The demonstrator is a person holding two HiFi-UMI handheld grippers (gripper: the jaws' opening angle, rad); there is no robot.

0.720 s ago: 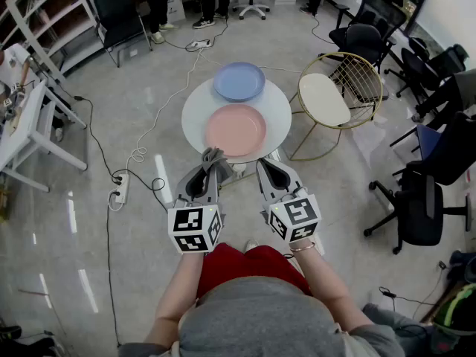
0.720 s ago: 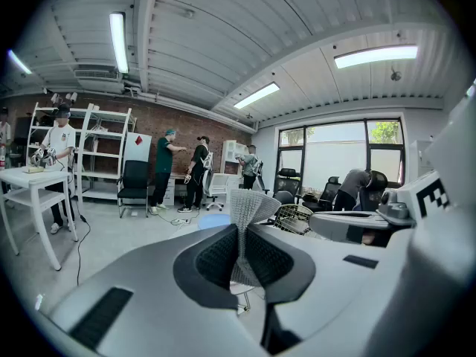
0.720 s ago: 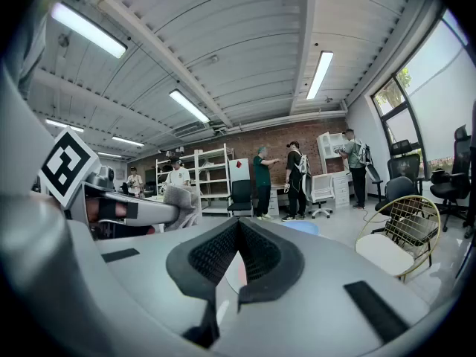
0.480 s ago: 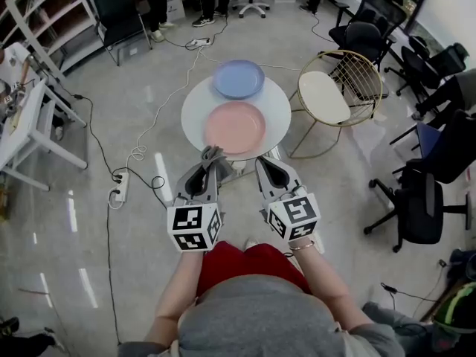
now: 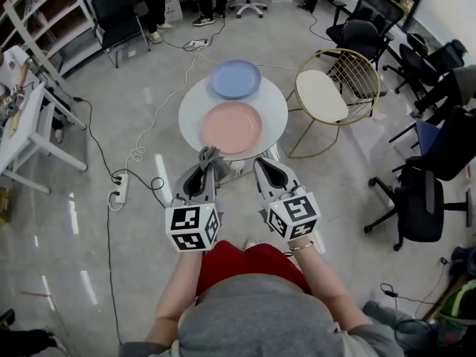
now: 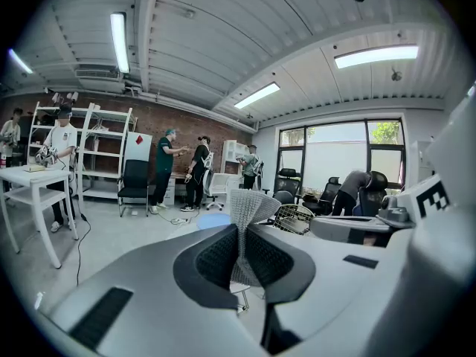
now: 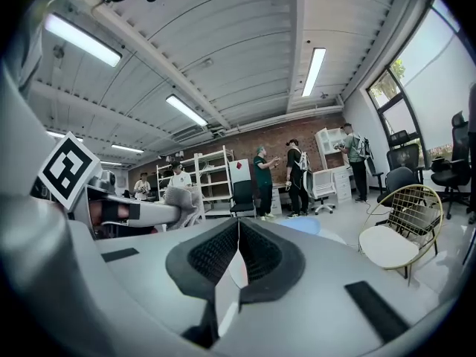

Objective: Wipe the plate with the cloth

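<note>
A pink plate (image 5: 231, 127) lies on the near half of a round white table (image 5: 192, 117), with a blue plate (image 5: 236, 79) behind it. My left gripper (image 5: 208, 166) hovers just short of the table's near edge, shut on a grey cloth (image 5: 211, 155) that sticks out past its tips. In the left gripper view the cloth (image 6: 250, 208) stands pinched between the jaws of the left gripper (image 6: 239, 236). Beside it, my right gripper (image 5: 262, 165) is shut with nothing in it; its own view shows the right gripper (image 7: 238, 238) with jaws pressed together and the blue plate (image 7: 301, 225) beyond.
A gold wire chair (image 5: 336, 95) with a white seat stands right of the table. Black office chairs (image 5: 416, 199) line the right side. A white table (image 5: 22, 125) and shelving are at left, cables (image 5: 141, 151) cross the floor, and people stand at the back.
The table and plates sit slightly further left and up in the head view. Both grippers hold much the same pose, the left one still gripping the cloth.
</note>
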